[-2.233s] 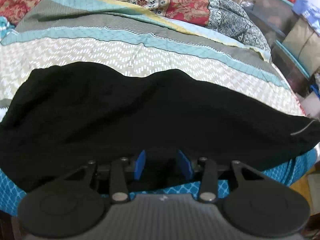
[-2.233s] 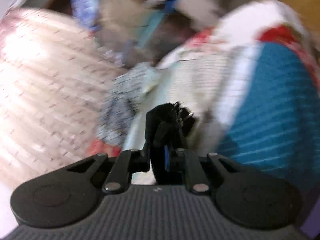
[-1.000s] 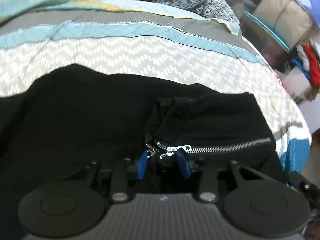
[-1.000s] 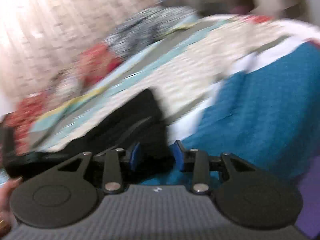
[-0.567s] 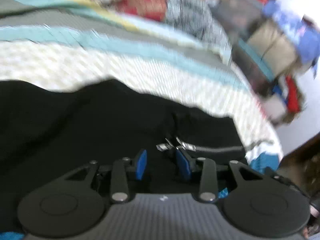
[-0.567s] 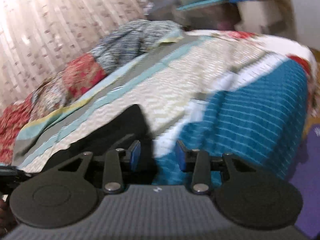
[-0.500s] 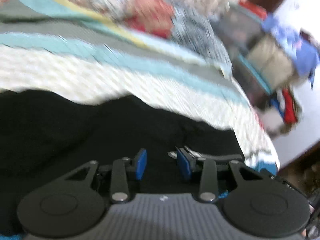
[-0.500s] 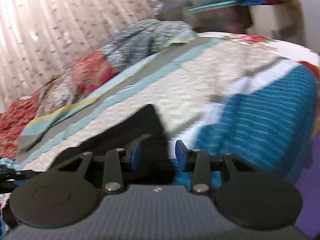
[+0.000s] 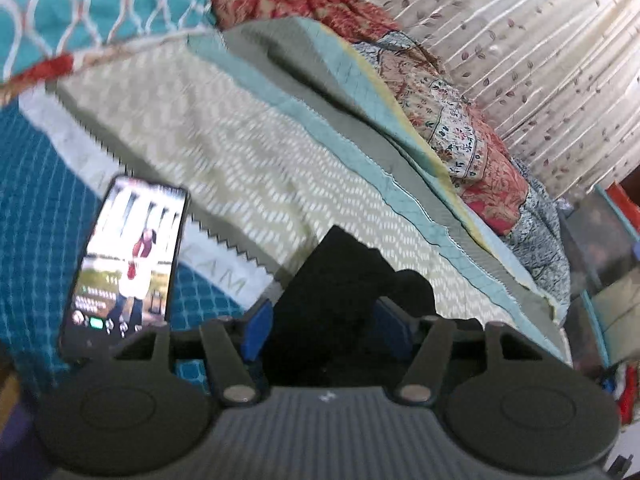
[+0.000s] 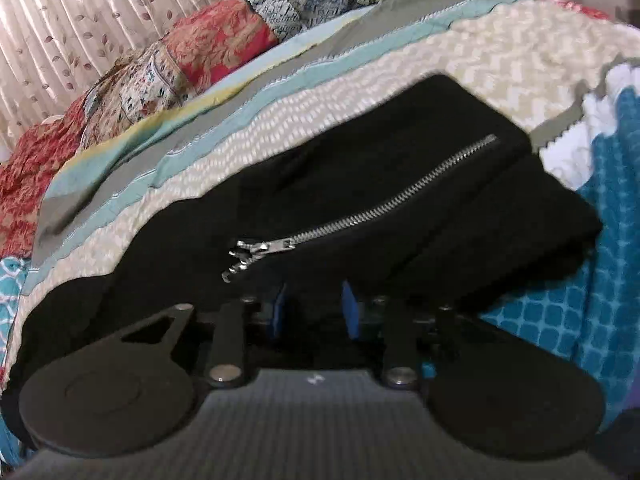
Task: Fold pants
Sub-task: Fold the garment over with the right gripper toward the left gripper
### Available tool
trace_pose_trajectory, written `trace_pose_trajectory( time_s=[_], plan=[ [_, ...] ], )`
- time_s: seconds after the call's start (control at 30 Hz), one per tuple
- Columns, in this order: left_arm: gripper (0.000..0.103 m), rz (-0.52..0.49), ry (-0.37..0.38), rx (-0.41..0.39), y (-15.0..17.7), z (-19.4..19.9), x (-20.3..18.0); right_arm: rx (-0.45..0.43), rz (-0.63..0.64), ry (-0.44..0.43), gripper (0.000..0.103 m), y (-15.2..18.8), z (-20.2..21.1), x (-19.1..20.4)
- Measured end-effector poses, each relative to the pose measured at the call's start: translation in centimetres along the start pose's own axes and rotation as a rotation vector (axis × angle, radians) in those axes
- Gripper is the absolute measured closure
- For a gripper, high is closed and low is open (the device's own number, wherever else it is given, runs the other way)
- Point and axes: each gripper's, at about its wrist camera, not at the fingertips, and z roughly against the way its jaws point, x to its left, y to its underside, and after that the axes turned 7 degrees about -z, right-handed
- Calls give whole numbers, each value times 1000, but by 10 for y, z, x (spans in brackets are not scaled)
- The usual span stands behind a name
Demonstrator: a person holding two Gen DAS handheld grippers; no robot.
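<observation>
The black pants (image 10: pixel 360 184) lie folded over on the patterned bedspread (image 10: pixel 280 120), with a silver zipper (image 10: pixel 360 212) running diagonally across the top layer. My right gripper (image 10: pixel 314 308) is open at the near edge of the pants, blue pads apart over the dark cloth. In the left wrist view my left gripper (image 9: pixel 328 320) is open wide, with a corner of the black pants (image 9: pixel 348 280) standing between its blue pads (image 9: pixel 256 328); I cannot tell if they touch the cloth.
A phone (image 9: pixel 128 256) with a lit screen lies on the blue part of the bedspread (image 9: pixel 48 208), left of my left gripper. Quilted pillows (image 9: pixel 460 128) and a curtain (image 9: pixel 520 40) lie beyond. Shelves with clutter (image 9: pixel 600 248) stand at the right.
Both grippers swung round. The left now faces the pants' other end near the phone. The right moved in over the folded pants and the zipper came into its view.
</observation>
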Motion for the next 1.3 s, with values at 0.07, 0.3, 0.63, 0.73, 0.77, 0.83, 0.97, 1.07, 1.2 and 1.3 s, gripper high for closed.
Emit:
trace_pose_trajectory(
  time_s=[0.07, 0.3, 0.63, 0.73, 0.77, 0.83, 0.97, 1.07, 1.2, 1.3],
  plan=[
    [32, 16, 23, 6, 0, -8, 6, -40, 86, -6, 69, 2, 15, 27],
    [24, 69, 58, 52, 1, -33, 13, 63, 589, -426, 50, 77, 37, 160],
    [23, 188, 42, -96, 4, 35, 60, 169, 1010, -532, 31, 173, -11, 305],
    [23, 213, 24, -109, 6, 44, 72, 166, 1054, -419, 29, 192, -36, 320],
    [23, 219, 19, -108, 7, 45, 74, 147, 1071, -378, 36, 196, -48, 322],
    [23, 232, 18, -98, 8, 43, 77, 125, 1056, -348, 56, 189, -57, 315],
    [24, 223, 36, -62, 9, 32, 75, 253, 645, -406, 72, 129, -56, 292],
    [24, 196, 76, -39, 6, 19, 60, 316, 268, -543, 73, 79, -39, 257],
    [24, 131, 134, -11, 5, 4, 24, 269, -128, -648, 72, 29, -23, 189],
    [24, 67, 176, 25, 6, -12, -9, 187, -333, -618, 72, 14, -9, 127]
  ],
)
